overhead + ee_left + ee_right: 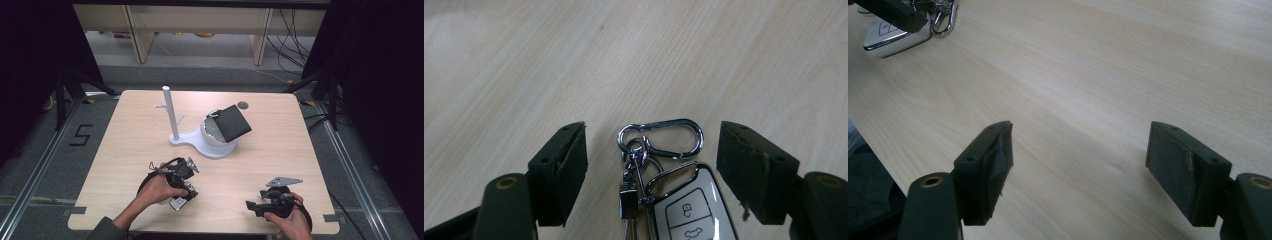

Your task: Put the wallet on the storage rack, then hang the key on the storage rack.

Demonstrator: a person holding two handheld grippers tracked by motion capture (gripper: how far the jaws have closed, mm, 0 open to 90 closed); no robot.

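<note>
Left gripper (186, 192): in the lower left part of the high view, held by the left hand (156, 189) over the wooden table (280, 150). In the left gripper view its jaws stand wide apart, one at each side of the key set, and neither pad touches it.
Car key fob (691, 207): white with a chrome edge, lying flat on the table at the bottom centre of the left gripper view, between the two jaws. Two buttons with small icons are visible.
Carabiner clip (664, 137): chrome, joined to the fob by small rings; it lies just above the fob in the left gripper view, on the bare wood.
Right gripper (252, 206): in the lower right part of the high view, held by the right hand (292, 220). Its jaws are apart, with only the table between them.
Key set from the right gripper view: the fob (890, 36) is in the upper left corner.
White stand (172, 112): a pole with small pegs on a white base, in the upper middle of the table.
Dark wallet (232, 122): it rests tilted on the white bowl (212, 132) beside the pole.
</note>
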